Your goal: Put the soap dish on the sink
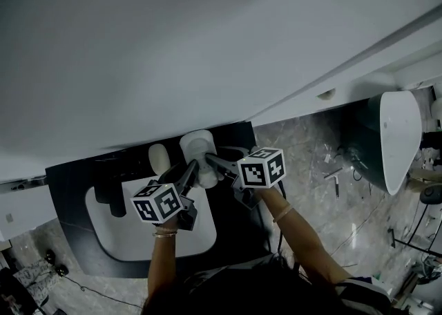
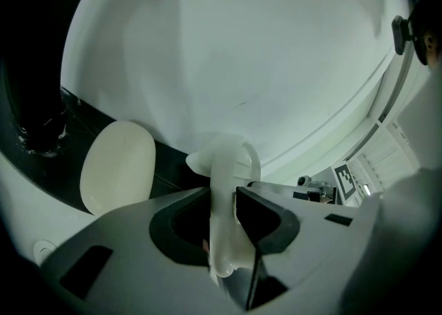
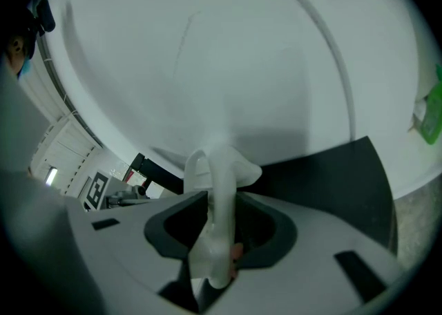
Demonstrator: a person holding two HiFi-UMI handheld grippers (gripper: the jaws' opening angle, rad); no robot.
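Note:
A white soap dish [image 1: 197, 149] hangs over the back of the black sink counter [image 1: 72, 189], held from both sides. My left gripper [image 1: 191, 172] is shut on its left rim, and the rim [image 2: 222, 210] stands on edge between the jaws in the left gripper view. My right gripper [image 1: 215, 163] is shut on the right rim, seen as a white edge [image 3: 219, 217] pinched between its jaws. A cream oval soap bar [image 1: 159, 157] lies on the counter just left of the dish, also showing as a pale oval soap bar [image 2: 117, 167] in the left gripper view.
The white basin [image 1: 103, 224] is set in the counter below my hands, with a black tap [image 1: 110, 193] at its left. A white wall fills the top. A dark tub with a white rim [image 1: 397, 134] stands on the marble floor [image 1: 311, 161] at right.

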